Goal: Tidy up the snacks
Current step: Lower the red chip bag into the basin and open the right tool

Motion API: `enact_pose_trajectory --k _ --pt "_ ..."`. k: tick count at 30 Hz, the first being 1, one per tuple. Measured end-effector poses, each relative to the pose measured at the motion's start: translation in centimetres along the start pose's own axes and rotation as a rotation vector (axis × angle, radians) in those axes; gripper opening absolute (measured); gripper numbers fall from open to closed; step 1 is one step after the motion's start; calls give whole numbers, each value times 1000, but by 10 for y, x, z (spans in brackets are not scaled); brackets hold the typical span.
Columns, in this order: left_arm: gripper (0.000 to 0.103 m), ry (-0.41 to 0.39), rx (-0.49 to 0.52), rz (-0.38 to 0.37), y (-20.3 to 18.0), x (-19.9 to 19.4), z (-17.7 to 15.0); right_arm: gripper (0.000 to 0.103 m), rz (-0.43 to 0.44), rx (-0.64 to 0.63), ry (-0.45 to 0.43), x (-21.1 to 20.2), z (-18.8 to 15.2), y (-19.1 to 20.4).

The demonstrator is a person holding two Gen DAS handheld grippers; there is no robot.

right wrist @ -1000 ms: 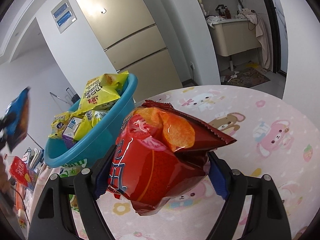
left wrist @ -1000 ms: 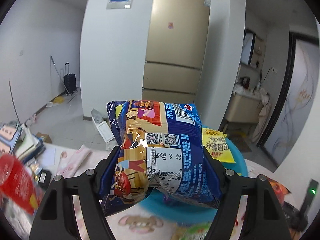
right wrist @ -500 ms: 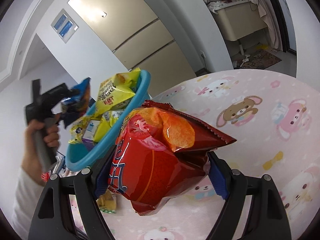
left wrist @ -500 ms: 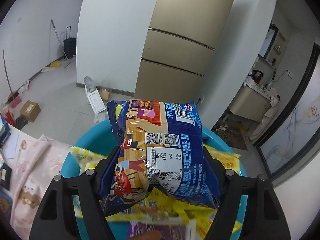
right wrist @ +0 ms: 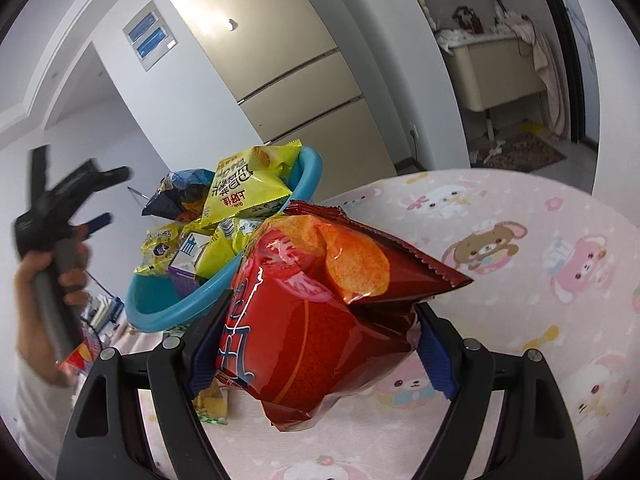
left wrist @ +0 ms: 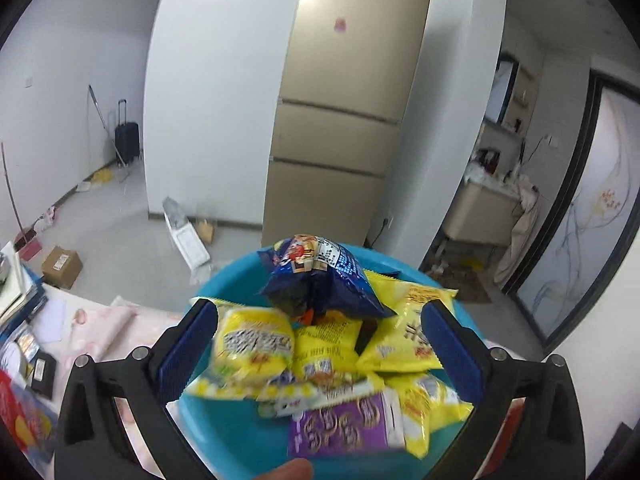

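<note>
Blue snack bag (left wrist: 320, 276) now sits on top of the pile in the teal basin (left wrist: 224, 432), clear of the left gripper (left wrist: 320, 344). A second ago that bag was clamped between the pads; the jaws have just been opening and now stand wide with nothing between them, only the yellow packets (left wrist: 256, 344) and a purple carton (left wrist: 340, 428) below. So this drop looks done: one more snack is in the basin, and the left claw is free for another item.

Right gripper (right wrist: 316, 344) holds the red chip bag (right wrist: 320, 312), pads pressing both sides, same grip as a second ago. It hangs over the tablecloth (right wrist: 540, 248), just beside the basin (right wrist: 308, 168), not yet in it. Likely the next one to go in.

From the right view the person's hand (right wrist: 52, 276) with the left tool is blurred, so its exact pose is hard to read.

Table has a pink cartoon-animal cloth; a small yellow-green packet (right wrist: 212, 404) lies on it near the right claw. Books and clutter sit at the table's left edge (left wrist: 24, 320). Behind: beige fridge (left wrist: 352, 120), white walls, a suitcase (left wrist: 127, 144), a cardboard box (left wrist: 62, 266) on the floor.
</note>
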State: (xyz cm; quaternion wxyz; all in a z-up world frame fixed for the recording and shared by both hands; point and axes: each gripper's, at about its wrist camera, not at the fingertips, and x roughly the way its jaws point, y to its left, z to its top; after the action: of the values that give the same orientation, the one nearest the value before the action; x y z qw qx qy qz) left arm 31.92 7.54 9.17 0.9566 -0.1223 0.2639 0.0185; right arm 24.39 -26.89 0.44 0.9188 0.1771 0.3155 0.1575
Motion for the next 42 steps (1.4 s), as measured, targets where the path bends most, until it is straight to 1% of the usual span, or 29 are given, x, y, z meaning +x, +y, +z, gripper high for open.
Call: enact_pose_trajectory --k 3,6,8,9,10,12,14,15,17,19,22,23,24,26,28,30,32,34,36,37,39,40,41,42 --pt "103 -38 6 -23 11 -39 -8 82 -1 -23 -18 -1 -1 3" --pt "103 -126 26 0 23 -80 -13 82 8 -57 -54 -5 -3 10" --pt "103 -196 25 11 34 -102 -19 82 -16 -124 -94 -9 -4 22" --pt "103 -226 24 6 39 -109 -22 82 -23 -156 -112 -12 -5 29" --pt "103 -239 27 4 42 -110 -21 82 -18 -180 -128 -15 -6 35" --pt "103 -195 49 31 48 -108 -16 82 -8 -224 -154 -20 -4 50" --pt "103 -218 17 32 59 -115 -13 82 -37 -280 -196 -24 2 71" --pt "103 -219 0 26 64 -116 -12 82 -37 -303 -200 -22 6 81" --pt "103 -204 -38 6 76 -120 -10 82 -21 -346 -194 -15 17 105" --pt "103 -198 -55 -1 82 -121 -8 82 -8 -379 -195 -5 30 132" --pt "103 -212 -74 2 90 -128 -7 82 41 -371 -158 14 47 164" --pt "103 -216 -83 -3 93 -130 -7 82 42 -385 -147 21 50 177" --pt "103 -216 -94 -9 95 -131 -6 82 34 -413 -148 27 52 187" --pt "103 -212 -109 -19 99 -133 -5 82 -5 -496 -176 39 49 212" --pt "103 -210 -114 -23 101 -133 -4 82 -43 -553 -198 53 45 229" --pt "103 -207 -121 -21 103 -133 -4 82 -82 -557 -236 65 42 236" --pt "103 -198 -123 -27 104 -131 -3 82 -101 -541 -221 79 42 239" --pt "103 -193 -121 -32 103 -130 -2 82 -97 -543 -205 90 39 242" --pt "103 -190 -113 -31 101 -129 -1 86 -104 -550 -187 101 37 243" --pt "103 -192 -108 -31 100 -129 -1 87 -95 -550 -164 106 35 243" --pt "103 -192 -98 -28 98 -130 -1 89 -40 -552 -112 110 32 239" --pt "103 -192 -94 -26 97 -131 -1 91 -30 -558 -106 108 30 239" --pt "103 -193 -94 -27 96 -131 -1 97 -32 -571 -111 105 28 239" --pt "103 -194 -94 -29 95 -132 -1 100 -34 -585 -121 100 26 239"
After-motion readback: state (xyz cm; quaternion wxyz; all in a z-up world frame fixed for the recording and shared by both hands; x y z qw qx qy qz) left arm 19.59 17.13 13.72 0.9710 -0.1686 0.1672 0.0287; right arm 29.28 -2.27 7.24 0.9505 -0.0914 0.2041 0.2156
